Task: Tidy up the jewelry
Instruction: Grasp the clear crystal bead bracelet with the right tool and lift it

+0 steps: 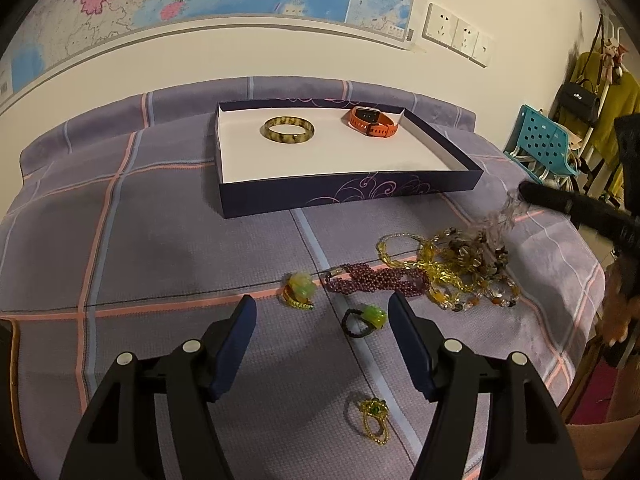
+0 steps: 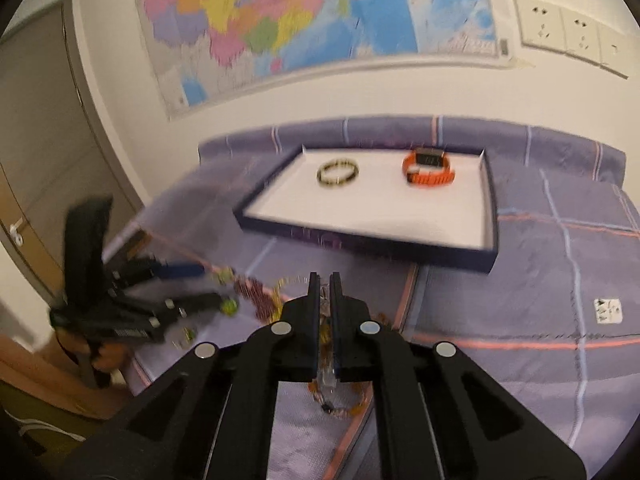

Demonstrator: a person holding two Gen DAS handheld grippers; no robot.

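My left gripper [image 1: 320, 300] hangs open over the purple checked bed cover, with nothing between its fingers. Below it lie a green-stone ring on a black band [image 1: 364, 320] and a small yellow beaded ring [image 1: 374, 416]. A yellow-green ring [image 1: 300, 290], a purple bead bracelet [image 1: 376, 282] and a tangle of amber and yellow necklaces [image 1: 460, 276] lie further ahead. My right gripper [image 2: 325, 278] is shut on a strand of clear and amber beads [image 2: 326, 376], which hangs blurred above the tangle. The dark blue box [image 1: 348, 196] holds a mottled bangle [image 1: 289, 130] and an orange watch [image 1: 372, 120].
The bed meets a white wall with a map and sockets [image 1: 460, 34]. A teal perforated crate [image 1: 540, 140] and hanging clothes stand off the right side of the bed. A door [image 2: 48, 140] is on the left in the right wrist view. A white label [image 2: 608, 310] lies on the cover.
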